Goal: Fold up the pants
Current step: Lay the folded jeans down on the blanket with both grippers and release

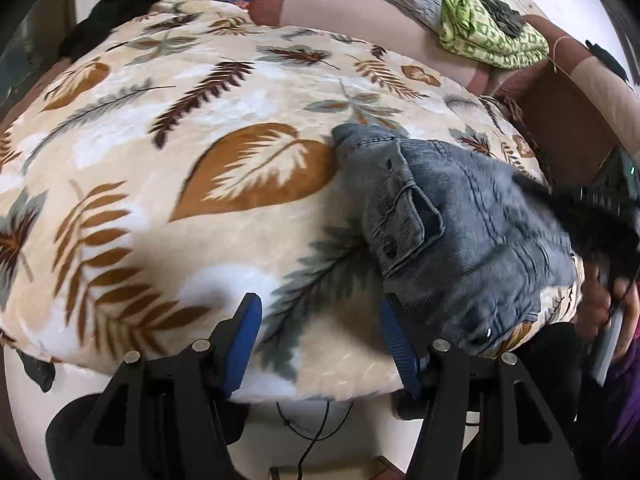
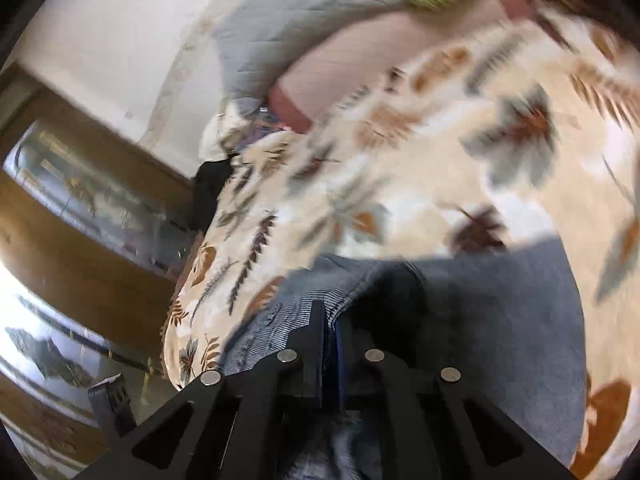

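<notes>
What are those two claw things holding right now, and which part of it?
The right gripper is shut on the grey-blue denim pants, pinching a ribbed edge fold; which part exactly is too blurred to tell. The left gripper is open over the leaf-print blanket, holding nothing.

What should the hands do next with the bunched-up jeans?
Probably the open left gripper should take the near edge of the crumpled grey-blue denim pants. The right gripper is already shut on them, and they lie bunched on the leaf-print blanket, needing spreading.
</notes>
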Motion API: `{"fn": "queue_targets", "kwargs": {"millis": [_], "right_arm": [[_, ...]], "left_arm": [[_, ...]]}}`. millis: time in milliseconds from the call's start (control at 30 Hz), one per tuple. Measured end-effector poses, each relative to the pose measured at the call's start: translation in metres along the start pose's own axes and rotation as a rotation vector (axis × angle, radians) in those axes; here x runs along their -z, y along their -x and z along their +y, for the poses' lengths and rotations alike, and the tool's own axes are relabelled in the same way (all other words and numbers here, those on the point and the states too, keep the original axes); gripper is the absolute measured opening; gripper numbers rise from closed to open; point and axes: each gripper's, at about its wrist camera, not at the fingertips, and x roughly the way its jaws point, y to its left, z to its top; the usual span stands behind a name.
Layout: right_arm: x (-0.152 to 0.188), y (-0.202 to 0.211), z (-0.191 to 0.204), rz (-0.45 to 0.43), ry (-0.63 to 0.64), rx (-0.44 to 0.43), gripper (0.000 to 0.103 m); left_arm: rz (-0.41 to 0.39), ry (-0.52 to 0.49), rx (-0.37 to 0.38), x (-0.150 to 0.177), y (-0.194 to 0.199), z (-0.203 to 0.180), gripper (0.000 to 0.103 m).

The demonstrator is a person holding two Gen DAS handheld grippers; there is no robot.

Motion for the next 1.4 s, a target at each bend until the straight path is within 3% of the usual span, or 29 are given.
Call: {"fn": "queue_targets", "kwargs": {"millis": [67,133,167,267,367,533,667,700,733,767,800,1000,1200,1300,1333,1400], "right_arm": [[0.011,0.006,-0.010,0.041,-0.012,0.025,0.024],[0.020,0.020,-0.024,0.014,-0.049,0.006,0.061],[0.022,0.029,-0.029,-0.001,-0.070,-0.021,0.069],[0.026,0.033,-0.039,-0.023,-0.104,-0.074,0.077],[0.029,0.010,-0.047,0.076,-0.137,-0.088,0.080],[0.035,-0.016,-0.043,0.109,-0.204,-0.201,0.080],[0.036,-0.041,-0.018,0.166,-0.151,-0.137,0.080],[0.037,-0.047,-0.014,0.185,-0.139,-0.106,0.074],[0.037,-0.052,-0.007,0.194,-0.104,-0.096,0.032],[0.035,-0.052,0.002,0.197,-0.064,-0.071,0.012],[0.034,-0.050,0.007,0.184,-0.041,-0.053,0.009],[0.004,0.026,0.040,-0.038,0.098,-0.051,0.005],[-0.032,0.085,-0.019,-0.184,0.051,0.167,0.005],[-0.038,0.085,-0.080,-0.093,-0.108,0.204,0.009],[-0.033,0.082,-0.106,-0.067,-0.208,0.236,0.009],[-0.023,0.082,-0.131,-0.029,-0.267,0.310,0.009]], "left_arm": [[0.007,-0.031,-0.012,-0.005,-0.009,-0.009,0.062],[0.008,-0.056,0.004,-0.009,-0.015,-0.017,0.062],[0.003,-0.066,0.018,-0.010,-0.016,-0.020,0.062],[0.013,-0.102,0.012,-0.012,-0.022,-0.030,0.062],[0.027,-0.118,0.010,-0.012,-0.027,-0.035,0.062],[0.042,-0.131,-0.010,-0.011,-0.027,-0.031,0.062],[0.048,-0.129,-0.020,-0.008,-0.027,-0.024,0.062],[0.049,-0.126,-0.020,-0.008,-0.027,-0.023,0.062],[0.049,-0.121,-0.021,-0.007,-0.026,-0.021,0.062],[0.049,-0.118,-0.023,-0.007,-0.026,-0.021,0.062],[0.047,-0.117,-0.034,-0.007,-0.024,-0.020,0.062],[0.014,-0.144,-0.014,-0.013,-0.009,-0.032,0.062],[-0.014,-0.205,0.044,-0.026,-0.004,-0.071,0.062],[0.006,-0.237,0.055,-0.029,-0.014,-0.091,0.062],[0.014,-0.250,0.057,-0.030,-0.019,-0.099,0.062],[0.026,-0.262,0.058,-0.034,-0.026,-0.113,0.062]]}}
